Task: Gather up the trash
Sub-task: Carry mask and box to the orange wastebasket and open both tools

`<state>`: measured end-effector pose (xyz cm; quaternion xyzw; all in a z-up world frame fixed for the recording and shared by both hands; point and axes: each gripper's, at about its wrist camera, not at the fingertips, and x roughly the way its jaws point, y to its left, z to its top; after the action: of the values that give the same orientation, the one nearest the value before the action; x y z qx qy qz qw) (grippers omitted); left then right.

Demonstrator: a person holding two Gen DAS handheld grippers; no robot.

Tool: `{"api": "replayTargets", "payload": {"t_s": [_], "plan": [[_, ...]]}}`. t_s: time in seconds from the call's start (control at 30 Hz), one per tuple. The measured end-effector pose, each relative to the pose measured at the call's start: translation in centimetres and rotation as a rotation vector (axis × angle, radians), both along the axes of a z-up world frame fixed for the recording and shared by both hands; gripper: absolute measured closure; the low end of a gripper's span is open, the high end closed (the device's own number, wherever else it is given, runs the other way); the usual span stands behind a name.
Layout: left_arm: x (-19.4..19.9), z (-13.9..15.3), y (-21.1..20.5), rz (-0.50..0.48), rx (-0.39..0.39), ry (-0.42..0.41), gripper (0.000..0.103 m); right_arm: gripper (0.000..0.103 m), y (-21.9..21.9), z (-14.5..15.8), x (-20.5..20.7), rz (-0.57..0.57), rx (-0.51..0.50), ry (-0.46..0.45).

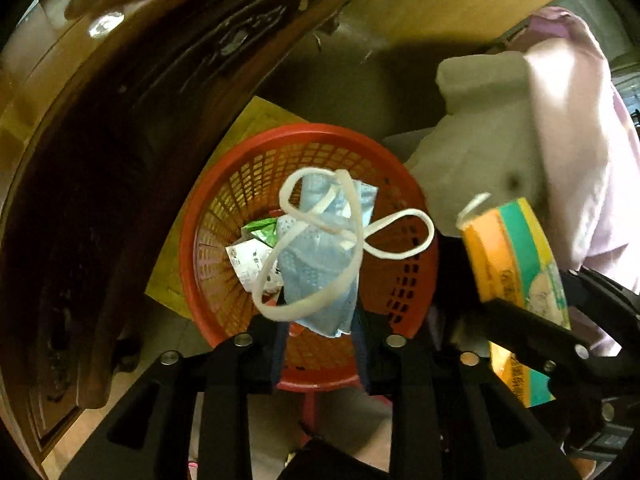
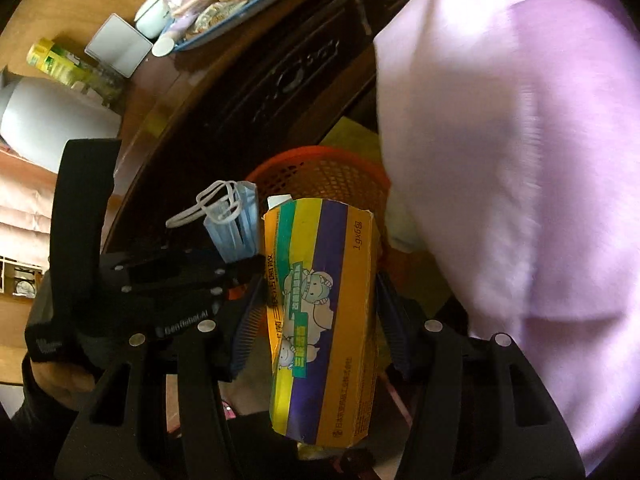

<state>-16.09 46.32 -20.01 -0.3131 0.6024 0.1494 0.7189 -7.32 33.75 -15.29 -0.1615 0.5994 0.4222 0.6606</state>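
Observation:
A red mesh basket (image 1: 404,280) stands on the floor below me, with a green wrapper (image 1: 262,231) and a white printed scrap (image 1: 248,262) inside. My left gripper (image 1: 320,330) is shut on a crumpled blue face mask (image 1: 320,256) with white ear loops, held over the basket. My right gripper (image 2: 316,316) is shut on a flattened orange, green, yellow and purple medicine box (image 2: 320,312). The box also shows at the right of the left wrist view (image 1: 516,264). The mask (image 2: 236,224) and basket (image 2: 320,168) show in the right wrist view.
A dark carved wooden table (image 1: 132,128) curves along the left of the basket. Its top holds a blue plate of snacks (image 2: 224,8), a white card (image 2: 118,44), a green bottle (image 2: 64,62) and a white jug (image 2: 48,120). A person's pink sleeve (image 2: 512,160) fills the right.

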Motion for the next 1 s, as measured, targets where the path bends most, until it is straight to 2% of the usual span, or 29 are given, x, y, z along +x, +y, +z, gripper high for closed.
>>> {"api": "replayTargets", "payload": {"t_s": [0.13,0.2,0.43,0.53,0.67,0.73,0.83,1.0], "plan": [[-0.3,-0.2,0.3,0.007,0.021,-0.002,0.045,0.038,0.9,-0.7,0.5,-0.025,0.022,0.007],[-0.4,-0.2,0.5,0.011,0.026,-0.003,0.042,0.036,1.0,-0.6,0.5,-0.019,0.043,0.023],[-1.3,1.1,1.1,0.033,0.063,-0.004,0.038,0.033,0.0,0.1,0.1,-0.028,0.056,0.025],[-1.5,1.9,1.0,0.036,0.073,-0.007,0.038,0.033,-0.9,1.5,-0.4,-0.013,0.068,-0.032],[-1.3,3.0,0.2,0.022,0.092,-0.015,0.038,0.033,-2.8,4.1,-0.6,-0.02,0.122,-0.056],[-1.1,3.8,-0.3,0.012,0.102,-0.022,0.038,0.033,-3.6,5.6,-0.7,-0.028,0.148,-0.096],[-0.5,5.3,-1.3,-0.018,0.133,-0.032,0.038,0.033,-5.8,8.5,-1.0,-0.034,0.173,-0.206],[0.5,8.9,-4.0,-0.064,0.189,-0.082,0.038,0.033,-10.6,11.4,0.3,-0.115,0.196,-0.28]]}}
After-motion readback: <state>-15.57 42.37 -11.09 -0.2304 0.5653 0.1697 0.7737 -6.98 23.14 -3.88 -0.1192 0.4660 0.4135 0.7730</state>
